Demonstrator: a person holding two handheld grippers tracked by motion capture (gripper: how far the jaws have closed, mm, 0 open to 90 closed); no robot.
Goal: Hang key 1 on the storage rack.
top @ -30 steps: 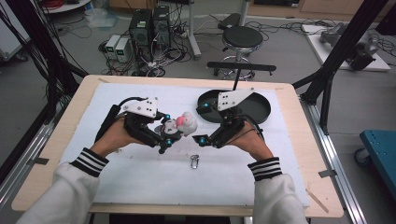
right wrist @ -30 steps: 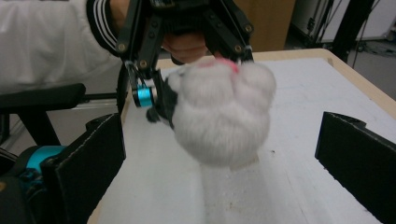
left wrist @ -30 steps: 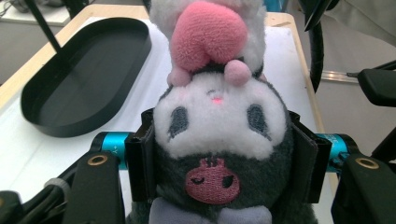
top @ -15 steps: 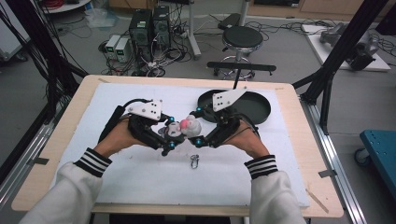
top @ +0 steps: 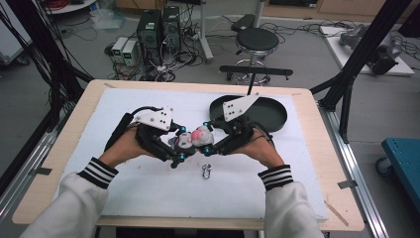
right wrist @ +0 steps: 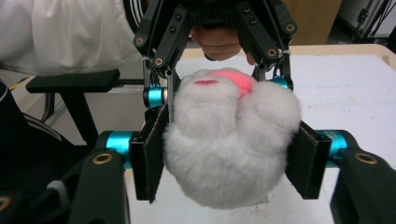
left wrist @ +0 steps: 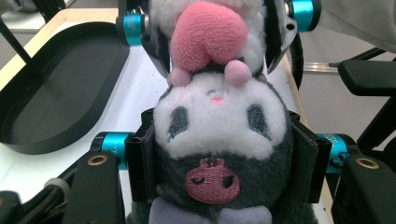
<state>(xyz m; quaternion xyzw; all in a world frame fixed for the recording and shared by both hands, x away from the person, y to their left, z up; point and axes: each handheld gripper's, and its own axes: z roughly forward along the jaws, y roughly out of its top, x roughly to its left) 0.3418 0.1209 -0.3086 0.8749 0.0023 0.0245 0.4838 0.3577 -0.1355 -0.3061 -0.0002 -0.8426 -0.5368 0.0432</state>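
Since a second ago your right gripper (top: 208, 147) has been closing onto the fluffy grey-and-white plush toy (top: 192, 139) (left gripper (top: 179, 151) clenched on it); next, release left.

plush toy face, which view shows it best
The left gripper view: the plush toy sits close up, with eyes, nose and pink patch plain. The right gripper view shows its white fluffy end, no face. The high view shows it small between both tools.

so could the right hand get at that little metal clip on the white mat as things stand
Probably not at once. The metal clip lies in the open just below both hands, nothing over it, but the right gripper has been closing its fingers around the plush toy, which the left gripper also clamps. It would have to let go first.
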